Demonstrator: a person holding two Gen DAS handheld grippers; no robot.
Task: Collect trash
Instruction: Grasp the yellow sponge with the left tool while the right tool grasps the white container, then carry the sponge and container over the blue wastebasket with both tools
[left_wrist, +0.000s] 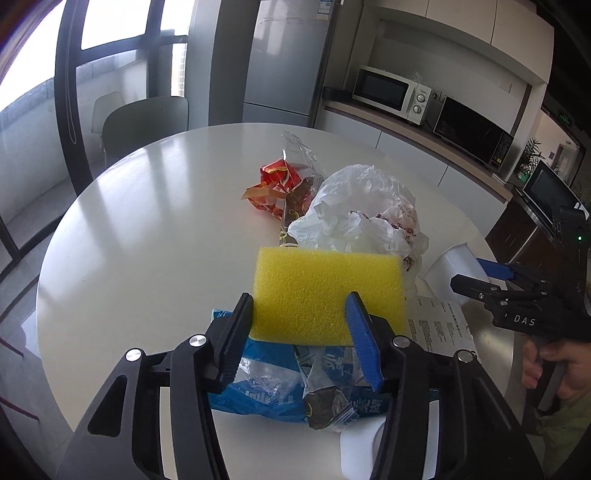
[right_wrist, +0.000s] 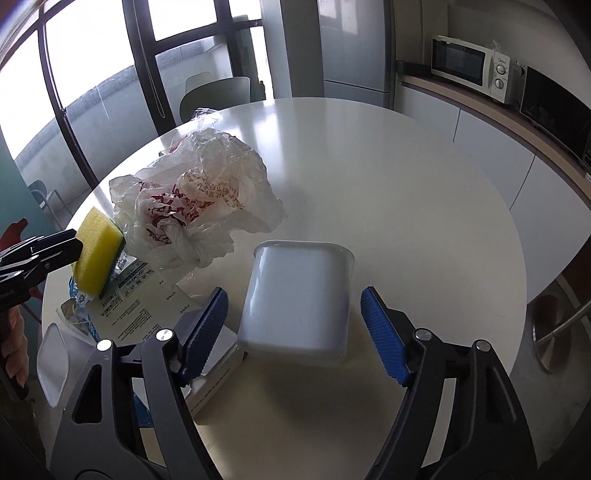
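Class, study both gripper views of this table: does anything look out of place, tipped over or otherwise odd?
Yes. The white container lies tipped on its side between the open right gripper fingers, not upright. The left gripper clamps a clean-looking yellow sponge, a cleaning tool rather than trash, above the blue wrapper.

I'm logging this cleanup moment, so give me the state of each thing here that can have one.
left gripper: shut on yellow sponge
yellow sponge: held above the blue wrapper
right gripper: open, fingers either side of white bin
white bin: tilted, opening away
white plastic bag: crumpled on table
blue wrapper: crumpled, flat
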